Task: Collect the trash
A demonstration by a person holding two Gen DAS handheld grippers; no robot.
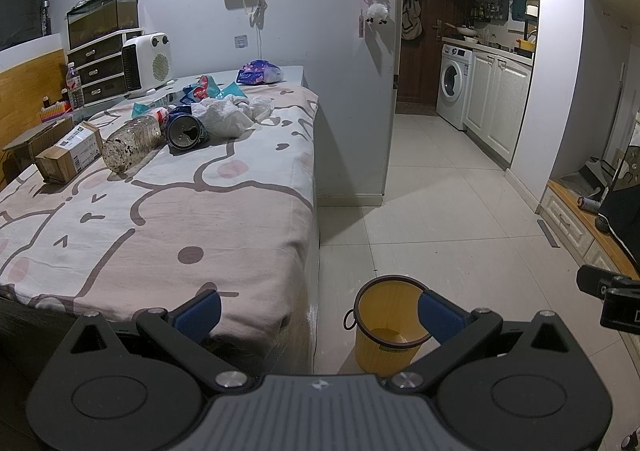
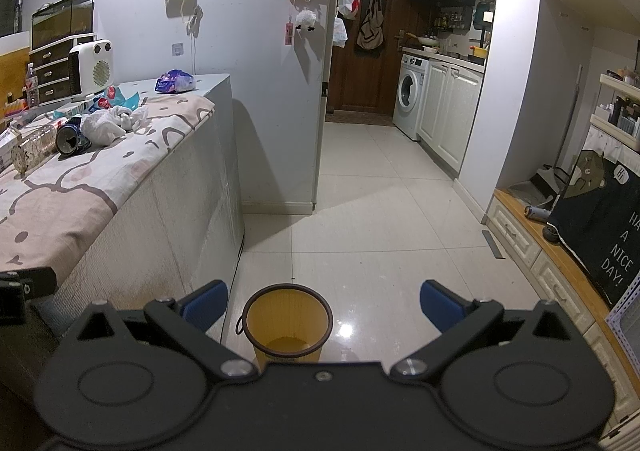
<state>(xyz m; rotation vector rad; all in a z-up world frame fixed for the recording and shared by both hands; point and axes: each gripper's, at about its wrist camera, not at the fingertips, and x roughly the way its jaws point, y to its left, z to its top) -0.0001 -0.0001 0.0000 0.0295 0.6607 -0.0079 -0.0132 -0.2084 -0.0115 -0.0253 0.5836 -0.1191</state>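
Fingers of left gripper [image 1: 319, 311] & right gripper [image 2: 324, 301] spread wide, empty; take can [image 1: 185, 132] at 11 o'clock 1st, probably lightest, then yellow bin [image 1: 390, 325].

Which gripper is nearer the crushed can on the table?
Left. The left gripper hangs over the table's near edge, facing the crushed can; the right gripper is off beside the table, above the yellow bin.

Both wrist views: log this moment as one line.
left gripper: open, empty | right gripper: open, empty | yellow bin: on floor, empty | trash pile: on bed, untouched
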